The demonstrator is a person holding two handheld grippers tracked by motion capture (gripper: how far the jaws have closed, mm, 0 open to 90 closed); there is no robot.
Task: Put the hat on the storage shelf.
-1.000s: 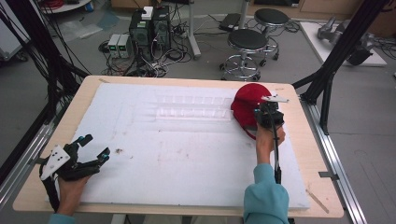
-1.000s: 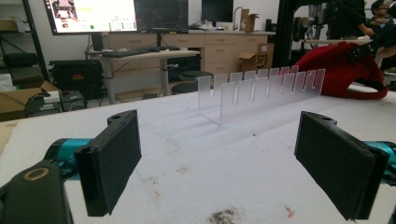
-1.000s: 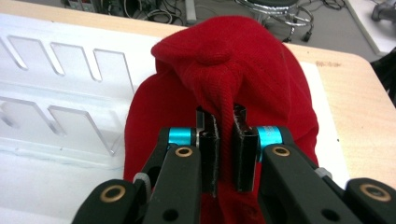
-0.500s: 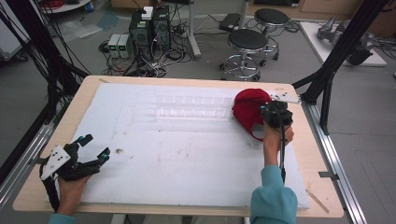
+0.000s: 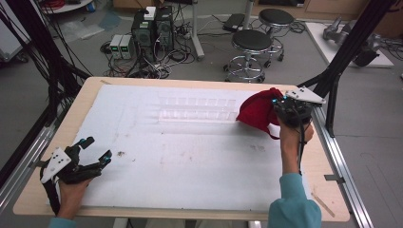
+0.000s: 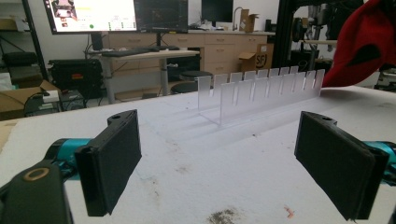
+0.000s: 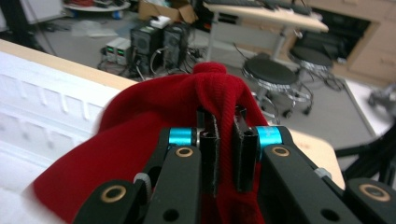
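Near the table's (image 5: 142, 209) right edge toward its far corner, the right gripper (image 5: 291, 110) has its jaws pinched on a fold of a red cloth (image 5: 256, 113), held raised at the end of a clear slotted rack (image 5: 197, 108). The left gripper (image 5: 90, 154) rests at the near left corner, jaws spread wide with nothing between them.

Red knit cloth (image 5: 256, 113), soft and bunched, lifted at the table's far right edge, just past the right end of the clear slotted acrylic rack (image 5: 197, 108). A fold of it is pinched between the right gripper's (image 7: 226, 154) closed jaws. A thin red strap loop hangs below it.
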